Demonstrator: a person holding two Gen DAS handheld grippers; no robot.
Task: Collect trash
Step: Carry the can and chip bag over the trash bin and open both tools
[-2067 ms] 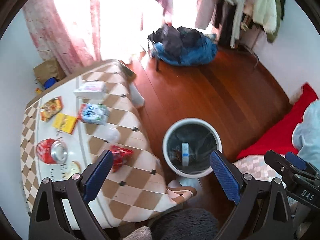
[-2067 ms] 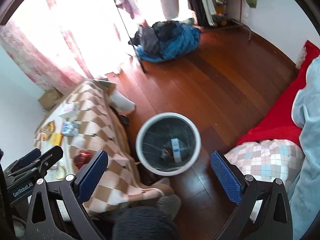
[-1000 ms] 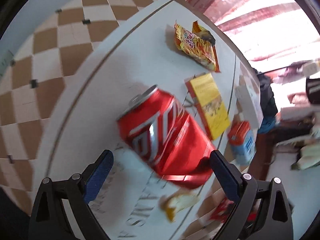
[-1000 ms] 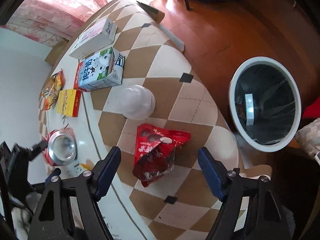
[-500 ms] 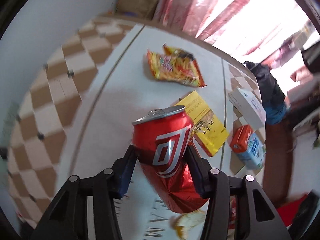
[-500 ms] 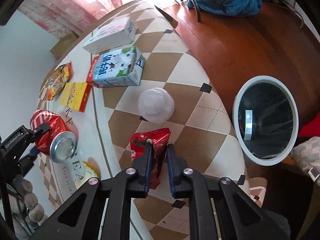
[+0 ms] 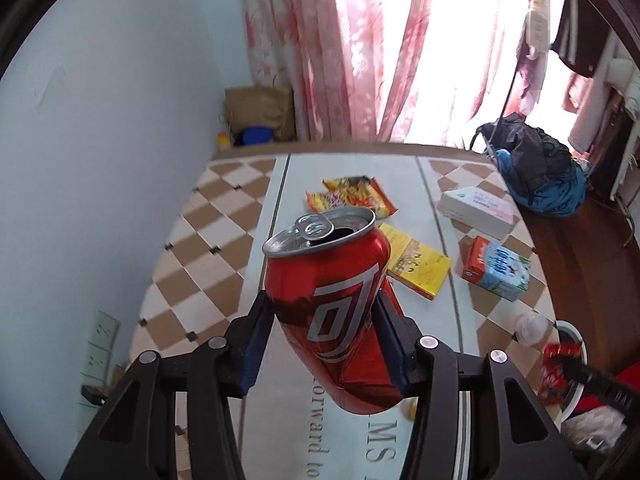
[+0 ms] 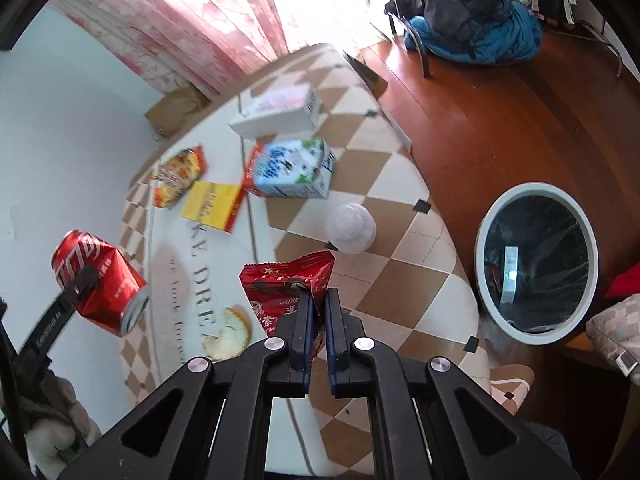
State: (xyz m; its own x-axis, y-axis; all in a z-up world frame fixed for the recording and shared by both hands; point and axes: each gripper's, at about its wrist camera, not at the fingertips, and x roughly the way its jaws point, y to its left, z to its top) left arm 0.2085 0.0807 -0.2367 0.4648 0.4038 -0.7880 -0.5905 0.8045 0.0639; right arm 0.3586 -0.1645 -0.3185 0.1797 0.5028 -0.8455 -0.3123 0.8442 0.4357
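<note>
Checkered desk (image 8: pixel 400 208) is half-cleared: my left fingers (image 7: pixel 324 320) clamp the red can (image 7: pixel 332 296), right fingers (image 8: pixel 318 320) pinch the red wrapper (image 8: pixel 288 284); bin (image 8: pixel 536 260) waits at three o'clock, cartons and packets remain.

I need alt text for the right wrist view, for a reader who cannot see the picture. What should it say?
The right gripper is shut on a red snack wrapper above a checkered table. At left, the left gripper holds a red can in the air. A milk carton, a white box, two flat packets and a clear lid lie on the table, and a white trash bin stands on the wooden floor at right.
</note>
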